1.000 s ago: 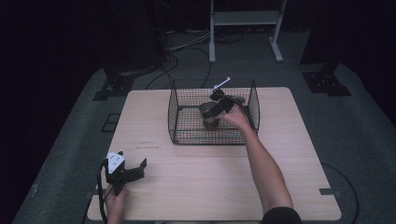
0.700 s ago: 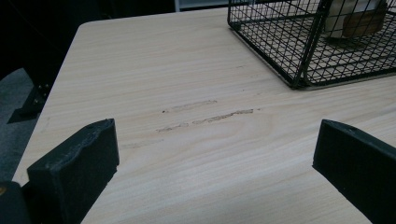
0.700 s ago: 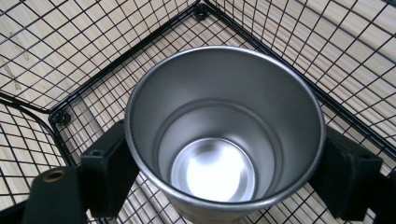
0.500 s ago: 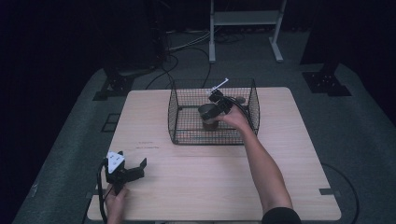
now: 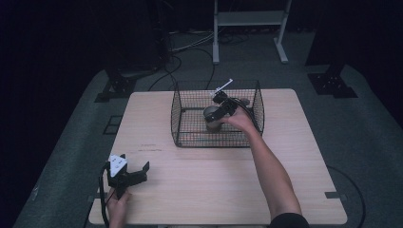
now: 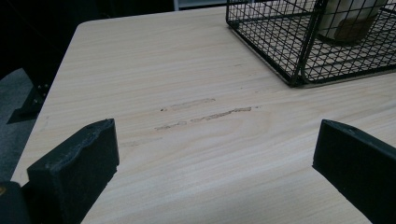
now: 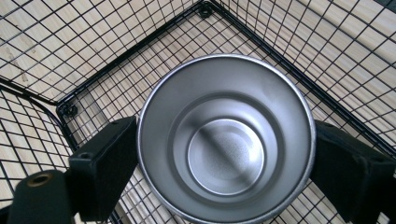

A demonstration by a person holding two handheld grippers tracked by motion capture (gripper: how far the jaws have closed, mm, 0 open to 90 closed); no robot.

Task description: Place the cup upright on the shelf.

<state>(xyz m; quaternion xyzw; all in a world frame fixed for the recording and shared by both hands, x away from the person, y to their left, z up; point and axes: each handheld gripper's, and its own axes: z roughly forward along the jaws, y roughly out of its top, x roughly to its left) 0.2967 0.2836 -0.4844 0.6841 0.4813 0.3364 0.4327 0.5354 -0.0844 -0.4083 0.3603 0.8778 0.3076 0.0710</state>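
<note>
High view first: the wire basket (image 5: 216, 114) sits toward the far side of the wooden surface (image 5: 199, 190), and the right gripper (image 5: 219, 110) is reached down into it over a metal cup (image 5: 212, 118). So the cup is parked upright on the basket floor, roughly mid-basket.

From the right gripper view, the cup (image 7: 226, 140) is looked straight down into, shiny and empty, with one black jaw on each side of its rim. Those jaws have just been opening, and the cup is between them. The left pad looks like it's right against the rim, or very nearly; the right one seems just off it. Honestly it reads more like a release than a grip, so the jaws are called apart, no longer pinching.

The left gripper (image 5: 130, 173) is held low at the near left corner of the surface, well apart from the basket, jaws spread wide with nothing between them. The left gripper view confirms it: bare wood between the jaws, basket corner (image 6: 299, 46) off in the distance.

Progress-wise, the placing part looks basically done: the cup is set down inside the basket. What's probably left is the gripper being lifted clear without the cup being knocked over.
</note>
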